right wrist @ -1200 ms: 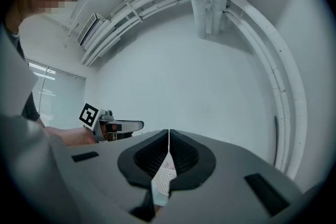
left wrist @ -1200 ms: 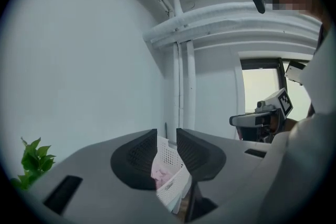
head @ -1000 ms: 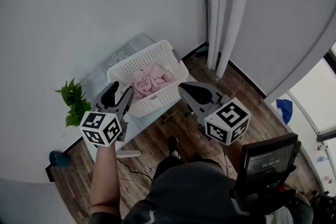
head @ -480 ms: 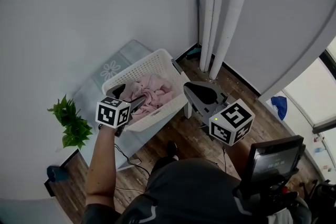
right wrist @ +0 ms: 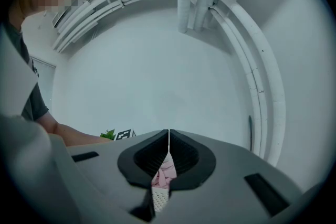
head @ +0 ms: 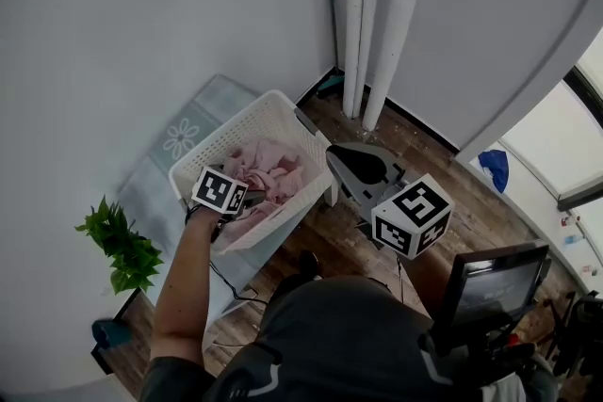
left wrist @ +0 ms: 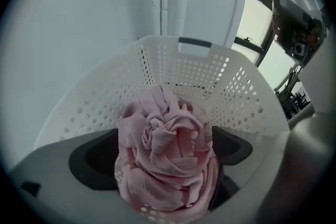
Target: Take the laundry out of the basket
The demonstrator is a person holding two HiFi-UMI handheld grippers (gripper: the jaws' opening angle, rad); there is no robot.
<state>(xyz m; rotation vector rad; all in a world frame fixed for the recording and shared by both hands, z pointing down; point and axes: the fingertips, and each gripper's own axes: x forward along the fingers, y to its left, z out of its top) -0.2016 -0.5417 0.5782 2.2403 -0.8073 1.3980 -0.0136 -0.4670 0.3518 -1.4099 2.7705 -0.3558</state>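
Left gripper [left wrist: 165, 139]: jaws spread wide, and they have just been opening. Between them stands the crumpled pink cloth laundry [left wrist: 157, 176], bunched into a rose-like knot. The pads flank it on both sides and are not clamped on it. Whether the cloth brushes them, cannot tell. The gripper tilts steeply down into the white perforated plastic basket [left wrist: 220, 81]. In the head view its black-and-white marker cube [head: 220, 191] sits just above the near rim, with a bare forearm [head: 179, 287] behind it.

Laundry: all of it inside the basket, heaped from the middle to the near wall. A dark grey handle [left wrist: 194, 42] is set in the far rim.

Right gripper [right wrist: 168, 135]: jaws together, tips meeting, nothing between them. Lower down, a sliver of pink cloth and white basket wall shows through the slit, well beyond the jaws. The gripper is held level, outside the basket and near its right end, over the brown wooden floor [head: 429, 160].

Surroundings:
- The basket stands on a pale surface with a flower print [head: 179, 135], set against a grey wall.
- A green leafy plant [head: 118, 245] is at that surface's left.
- White vertical pipes [head: 363, 5] rise in the corner behind the basket.
- A blue cloth [head: 492, 169] lies on the floor at far right.
- A dark screen [head: 490, 287] is at lower right.
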